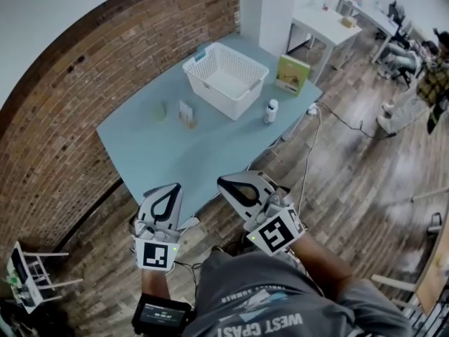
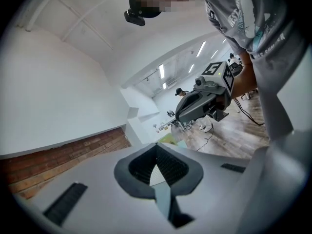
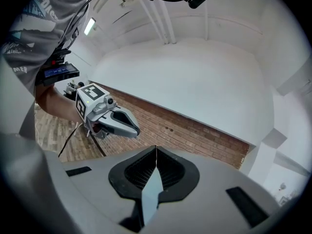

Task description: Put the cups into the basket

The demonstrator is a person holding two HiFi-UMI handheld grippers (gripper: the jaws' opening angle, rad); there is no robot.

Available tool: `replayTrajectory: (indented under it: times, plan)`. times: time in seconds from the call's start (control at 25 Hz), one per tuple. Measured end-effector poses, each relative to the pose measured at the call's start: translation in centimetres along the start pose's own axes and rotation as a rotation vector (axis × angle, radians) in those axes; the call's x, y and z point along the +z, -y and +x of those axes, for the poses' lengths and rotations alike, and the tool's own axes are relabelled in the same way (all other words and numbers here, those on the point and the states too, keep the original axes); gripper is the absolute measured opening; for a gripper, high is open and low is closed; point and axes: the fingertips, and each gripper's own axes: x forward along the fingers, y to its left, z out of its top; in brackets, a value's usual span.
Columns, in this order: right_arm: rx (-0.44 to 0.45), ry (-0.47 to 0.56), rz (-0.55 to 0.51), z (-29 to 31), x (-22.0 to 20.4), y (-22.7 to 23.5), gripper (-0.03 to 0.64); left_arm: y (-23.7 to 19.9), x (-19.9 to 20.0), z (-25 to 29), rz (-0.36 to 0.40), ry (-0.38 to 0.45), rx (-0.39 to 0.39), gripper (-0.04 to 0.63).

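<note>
Your left gripper (image 1: 175,187) and right gripper (image 1: 222,181), both closed and empty, hang short of the grey-blue table (image 1: 140,146). The small pale-green cup (image 1: 161,111) lies ahead, nearer your left.

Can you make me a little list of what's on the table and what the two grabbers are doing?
Table: light blue, beside a brick wall
Basket: white, on the table, looks empty
Cups: pale cup and clear cup, both on the table left of the basket
Other things: white bottle and green box, right of the basket
Left gripper: shut, holds nothing, short of the table
Right gripper: shut, holds nothing, short of the table
Cups in basket: none yet
</note>
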Motion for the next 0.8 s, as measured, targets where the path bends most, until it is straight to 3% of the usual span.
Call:
replayTrajectory:
  times: [0.44,0.8]
  plan:
    - [0.041,-0.007,0.043,1.4,-2.7,2.1,0.014,-0.7,-1.7,2.7,-0.019,-0.057,0.003,0.002]
    - [-0.001,-0.035,0.044,6.0,-2.6,4.1,0.014,-5.5,-3.9,4.8,-0.031,-0.01,-0.026,0.002]
